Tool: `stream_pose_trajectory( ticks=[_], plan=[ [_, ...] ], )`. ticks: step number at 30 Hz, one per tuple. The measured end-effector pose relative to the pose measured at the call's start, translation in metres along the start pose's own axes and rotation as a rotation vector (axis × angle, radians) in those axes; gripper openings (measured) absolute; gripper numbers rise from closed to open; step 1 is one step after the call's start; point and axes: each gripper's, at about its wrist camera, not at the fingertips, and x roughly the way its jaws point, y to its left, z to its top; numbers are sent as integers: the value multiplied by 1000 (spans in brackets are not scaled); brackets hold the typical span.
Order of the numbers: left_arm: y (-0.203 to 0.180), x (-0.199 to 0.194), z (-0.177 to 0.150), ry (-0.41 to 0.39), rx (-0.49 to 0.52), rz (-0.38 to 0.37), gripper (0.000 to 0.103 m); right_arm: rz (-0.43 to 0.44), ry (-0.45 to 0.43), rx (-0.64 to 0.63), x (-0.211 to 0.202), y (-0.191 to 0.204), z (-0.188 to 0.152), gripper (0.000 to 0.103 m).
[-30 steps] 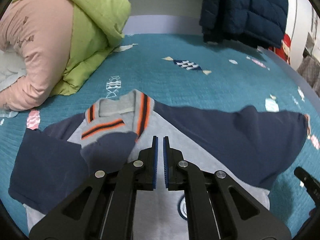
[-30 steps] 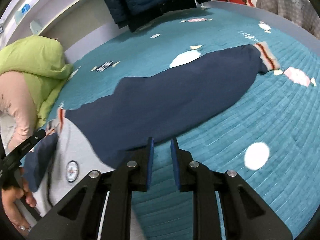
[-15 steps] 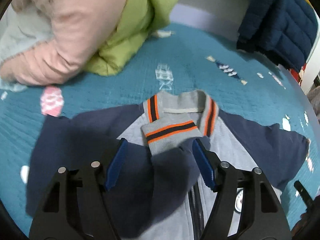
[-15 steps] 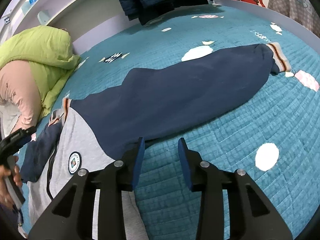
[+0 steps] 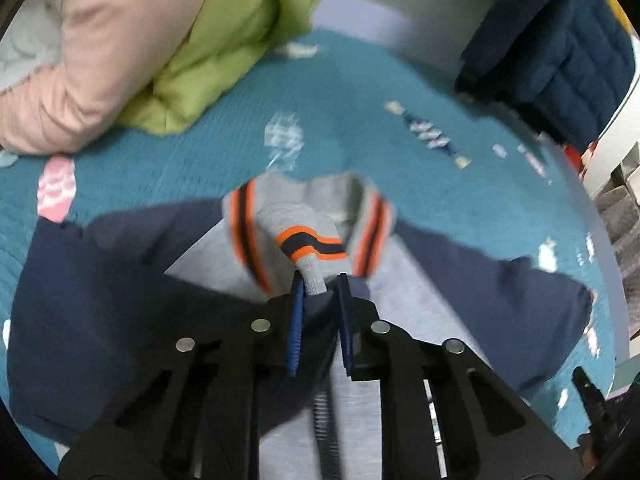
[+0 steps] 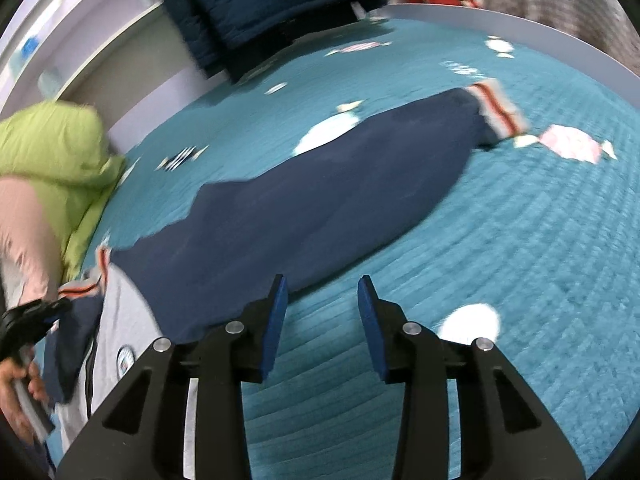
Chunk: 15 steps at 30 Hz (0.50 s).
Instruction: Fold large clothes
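A navy and grey jacket [image 5: 216, 264] with orange-striped trim lies zipped, front up, on the teal bedspread [image 5: 352, 120]. Its left sleeve is folded across the chest. The striped sleeve cuff [image 5: 308, 240] bunches into my left gripper [image 5: 320, 292], whose jaws are closing on it just below the collar. In the right wrist view the other navy sleeve [image 6: 320, 208] stretches out to its striped cuff [image 6: 498, 108]. My right gripper [image 6: 322, 292] hovers open over bare bedspread beside that sleeve's near edge, with nothing between its fingers.
A green puffer jacket [image 5: 224, 40] and a pink garment [image 5: 100, 60] are piled at the far left. A navy quilted coat [image 5: 560, 60] hangs at the back right. A hand [image 6: 20, 384] holds the left gripper [image 6: 36, 312] at the right view's left edge.
My left gripper moved up toward the collar, opened wide over the folded cuff, then closed in on it. My right gripper opened somewhat and shifted along the outstretched sleeve.
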Motion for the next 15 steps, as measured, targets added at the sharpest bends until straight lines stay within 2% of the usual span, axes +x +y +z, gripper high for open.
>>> stream_pose_trajectory(
  ticks=[3, 5, 7, 10, 11, 13, 14, 15],
  plan=[
    [-40, -27, -3, -144, 76, 13, 14, -36, -31, 41, -3, -14, 4, 35],
    [-69, -31, -9, -182, 124, 25, 14, -60, -54, 75, -6, -25, 7, 35],
    [-93, -23, -19, -185, 176, 49, 14, -78, -73, 96, -8, -33, 9, 35],
    [-126, 8, -41, -134, 273, 105, 15, -99, -93, 127, -10, -46, 13, 37],
    [-137, 23, -51, -98, 337, 145, 17, -98, -94, 135, -10, -50, 14, 38],
    [-153, 34, -68, -112, 437, 245, 43, -99, -99, 151, -10, -55, 15, 42],
    [-159, 31, -76, -123, 481, 246, 75, -98, -99, 161, -10, -59, 17, 42],
    [-161, 25, -82, -134, 484, 198, 83, -95, -101, 179, -9, -65, 18, 43]
  ],
)
